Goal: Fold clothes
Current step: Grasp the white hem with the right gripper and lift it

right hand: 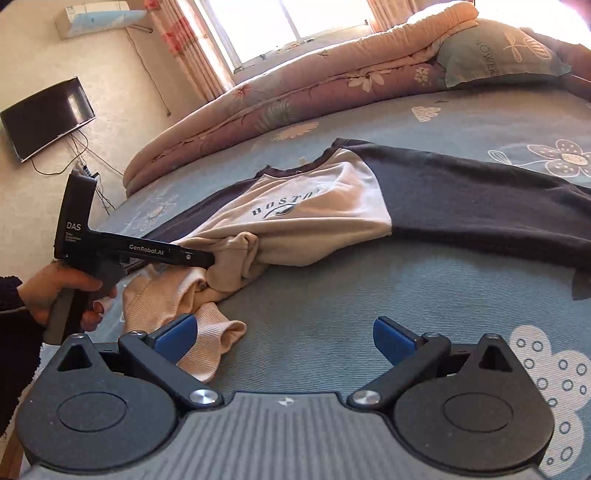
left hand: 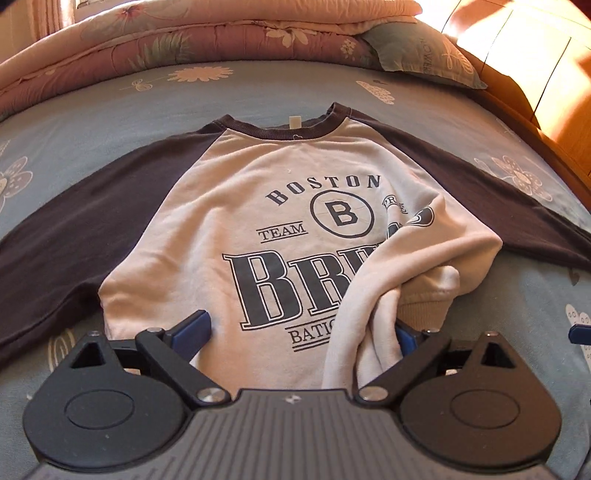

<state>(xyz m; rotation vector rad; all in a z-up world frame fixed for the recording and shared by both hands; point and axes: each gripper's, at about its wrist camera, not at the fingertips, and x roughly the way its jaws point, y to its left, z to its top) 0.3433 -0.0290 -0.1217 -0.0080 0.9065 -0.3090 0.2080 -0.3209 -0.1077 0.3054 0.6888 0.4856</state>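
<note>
Sweatshirt [left hand: 236,206] spread face up on the bed [left hand: 110,110], one hem corner bunched over its print

Collar toward the folded quilt [left hand: 221,33], hem toward the camera, dark sleeves out to both sides and cut off at the edges. The bunched corner hides the print's right end and one pad of the left gripper [left hand: 301,330], whose jaws stand wide, gripping nothing visible. Right gripper [right hand: 284,332] gapes empty beside the hem

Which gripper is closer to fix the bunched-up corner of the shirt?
Probably the left gripper: the shirt's bunched hem lies between its open fingers. The right gripper hovers open over the bedsheet.
</note>
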